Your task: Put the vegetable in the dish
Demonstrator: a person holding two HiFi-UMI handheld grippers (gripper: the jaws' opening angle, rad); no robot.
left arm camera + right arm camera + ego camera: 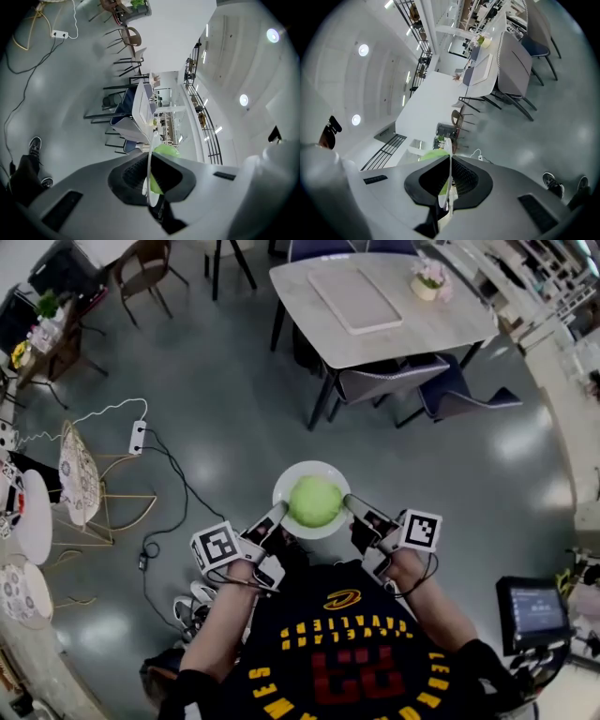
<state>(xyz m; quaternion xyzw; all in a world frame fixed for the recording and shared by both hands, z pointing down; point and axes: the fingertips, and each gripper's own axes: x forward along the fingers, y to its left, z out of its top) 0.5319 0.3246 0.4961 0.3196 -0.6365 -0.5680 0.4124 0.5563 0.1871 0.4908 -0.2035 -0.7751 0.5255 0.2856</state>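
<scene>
Grey polished floor fills the head view, and nothing stands under the task's things. The vegetable [315, 502], a round pale-green head, already sits in the middle of the white dish [309, 470], so the placing itself looks done. The dish is held up in the air in front of the person, not resting on anything.

The left gripper [274, 518] has its jaws closed on the dish's near-left rim, and the right gripper [352, 505] has its jaws closed on the near-right rim. In each gripper view the thin white rim runs edge-on between the dark pads, with green showing just beyond it. Gripping both sides is probably meant to keep the dish level, since a round head could roll off a shallow dish if it tipped.

Farther off stands a pale table [450, 324] with a tray [354, 298] and a small flower pot [429, 279]. A power strip [137, 437] lies on the floor to the far left.
</scene>
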